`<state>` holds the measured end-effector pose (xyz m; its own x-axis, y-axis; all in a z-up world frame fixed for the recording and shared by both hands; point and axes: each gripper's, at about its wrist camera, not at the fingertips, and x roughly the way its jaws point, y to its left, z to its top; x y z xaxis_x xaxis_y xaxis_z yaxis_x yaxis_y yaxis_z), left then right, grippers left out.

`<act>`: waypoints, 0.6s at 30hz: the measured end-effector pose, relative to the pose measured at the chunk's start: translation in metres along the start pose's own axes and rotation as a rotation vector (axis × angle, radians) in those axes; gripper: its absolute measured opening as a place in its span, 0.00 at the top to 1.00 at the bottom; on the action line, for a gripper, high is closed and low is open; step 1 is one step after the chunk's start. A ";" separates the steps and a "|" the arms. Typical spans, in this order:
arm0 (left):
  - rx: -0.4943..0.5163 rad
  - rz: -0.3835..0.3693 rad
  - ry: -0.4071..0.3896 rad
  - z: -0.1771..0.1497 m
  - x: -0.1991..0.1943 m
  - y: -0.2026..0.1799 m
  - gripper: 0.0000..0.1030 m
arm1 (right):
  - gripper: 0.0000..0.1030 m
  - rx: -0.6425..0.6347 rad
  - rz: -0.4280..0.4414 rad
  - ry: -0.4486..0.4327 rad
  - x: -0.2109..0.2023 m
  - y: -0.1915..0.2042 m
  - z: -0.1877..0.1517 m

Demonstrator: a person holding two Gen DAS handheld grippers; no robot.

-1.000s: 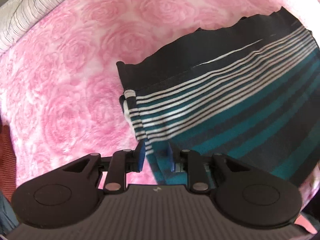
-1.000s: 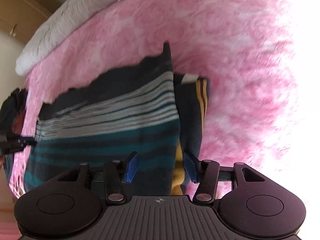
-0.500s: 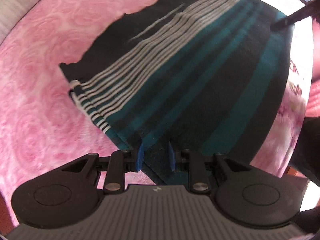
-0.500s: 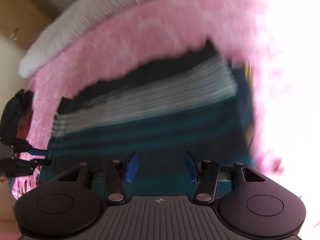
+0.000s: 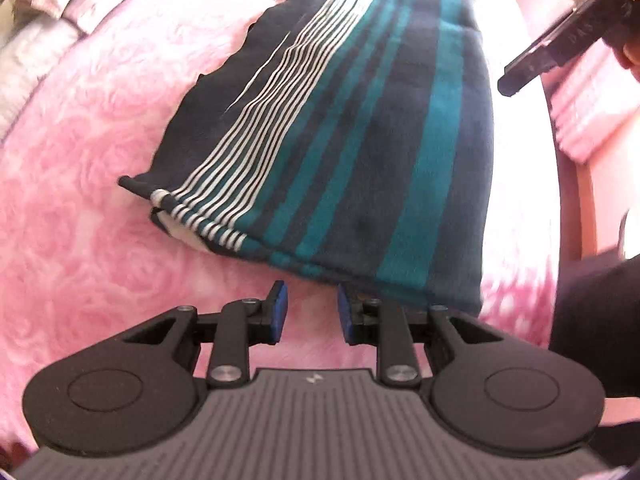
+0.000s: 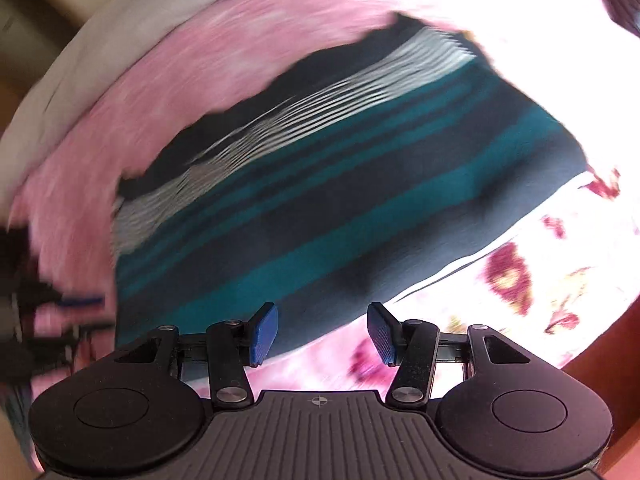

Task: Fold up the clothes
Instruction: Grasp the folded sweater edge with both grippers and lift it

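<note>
The left gripper (image 5: 308,304) hovers with its blue pads (image 5: 279,307) parted and nothing between them, just short of the near folded edge of the striped garment (image 5: 340,152). The right pad sits at that edge, though whether it touches the cloth cannot be told. The right gripper (image 6: 322,330) is spread wider, also empty, its tips over the garment's near border.

The garment lies folded into a flat rectangle on the pink rose-patterned blanket (image 5: 80,200), dark navy with teal bands and a cluster of thin white stripes.

The left wrist view is sharp and shows a white layer peeking out at the folded corner, plus the right gripper's dark body at the upper right. The right wrist view is motion-blurred; it alone shows a white floral sheet (image 6: 540,280) beyond the garment's edge and the left gripper at the far left.
</note>
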<state>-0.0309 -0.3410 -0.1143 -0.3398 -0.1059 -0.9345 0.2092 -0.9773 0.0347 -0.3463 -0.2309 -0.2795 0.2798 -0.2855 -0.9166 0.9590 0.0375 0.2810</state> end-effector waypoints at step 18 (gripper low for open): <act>1.118 0.377 -0.148 -0.048 0.058 0.022 0.36 | 0.29 -0.806 -0.117 -0.099 0.030 0.131 -0.125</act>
<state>-0.0021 -0.3598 -0.1847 -0.5462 -0.3695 -0.7518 -0.5725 -0.4905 0.6570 -0.2069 -0.1152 -0.3061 0.2065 -0.4123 -0.8873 0.7309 0.6679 -0.1403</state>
